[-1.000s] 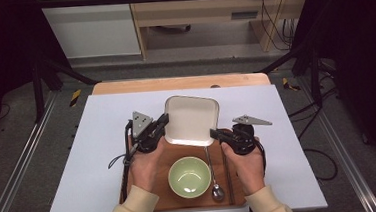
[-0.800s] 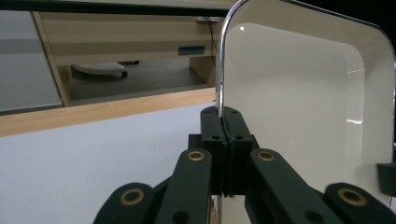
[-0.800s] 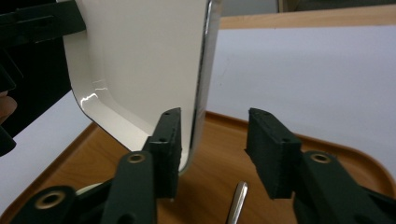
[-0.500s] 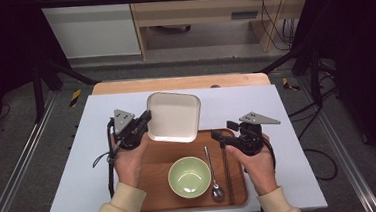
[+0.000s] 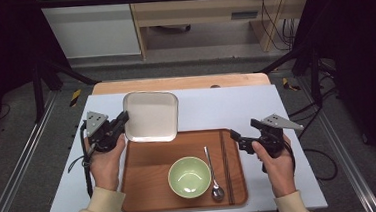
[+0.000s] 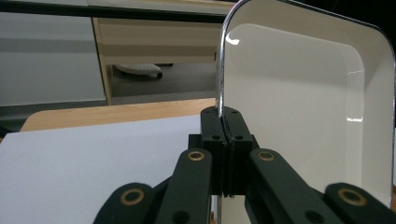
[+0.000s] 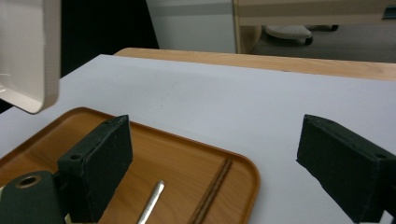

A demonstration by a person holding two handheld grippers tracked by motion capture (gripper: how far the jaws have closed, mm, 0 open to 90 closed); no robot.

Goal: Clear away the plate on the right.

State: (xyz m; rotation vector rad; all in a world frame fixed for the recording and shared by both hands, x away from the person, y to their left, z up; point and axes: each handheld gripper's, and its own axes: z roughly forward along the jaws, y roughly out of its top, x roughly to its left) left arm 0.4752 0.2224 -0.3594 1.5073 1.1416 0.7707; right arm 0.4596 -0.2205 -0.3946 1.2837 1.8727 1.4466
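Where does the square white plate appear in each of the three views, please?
High view: white plate, upper left of centre, its edge pinched by the left gripper.
Left gripper view: plate, right half, rim between the jaws.
Right gripper view: plate corner, top left.
Shared landmark: wooden tray.

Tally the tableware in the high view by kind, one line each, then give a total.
Square white plate, held by the left gripper: 1
Round green bowl: 1
Metal spoon: 1
Pair of dark wooden chopsticks: 1
Brown wooden tray: 1
Total: 5
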